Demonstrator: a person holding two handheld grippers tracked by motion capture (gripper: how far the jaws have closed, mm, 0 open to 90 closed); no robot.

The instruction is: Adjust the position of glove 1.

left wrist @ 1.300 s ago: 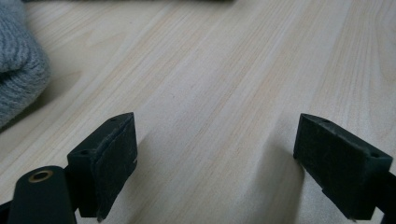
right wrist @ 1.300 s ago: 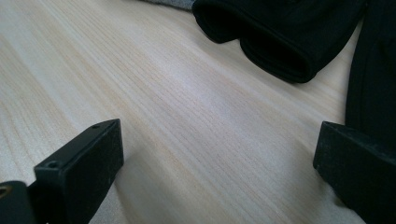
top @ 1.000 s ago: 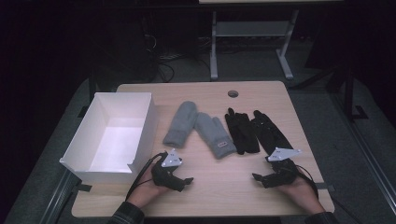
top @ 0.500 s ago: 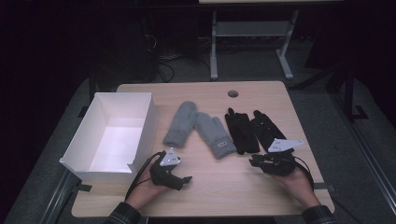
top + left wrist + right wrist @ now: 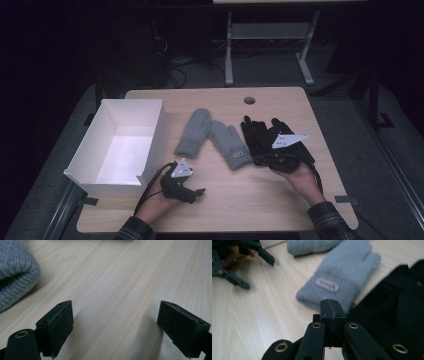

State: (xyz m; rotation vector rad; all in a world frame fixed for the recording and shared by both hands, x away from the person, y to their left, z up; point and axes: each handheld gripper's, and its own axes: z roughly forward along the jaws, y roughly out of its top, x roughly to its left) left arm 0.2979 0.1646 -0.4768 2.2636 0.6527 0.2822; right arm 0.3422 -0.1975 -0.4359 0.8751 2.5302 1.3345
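Right gripper [image 5: 331, 307]: jaws just closed, now pressed pad to pad, with no cloth visible between them. Held low at the near edge of the black gloves [image 5: 261, 136], likely to try a pinch on a cuff. Left gripper [image 5: 115, 315]: jaws wide apart over the bare table [image 5: 250, 205], resting near the white box [image 5: 161, 131] — probably kept ready and out of the way. Black gloves lying flat side by side at the right, just beside the grey mittens [image 5: 215, 137] — paired and spread out, seemingly to allow picking one after another for the box.
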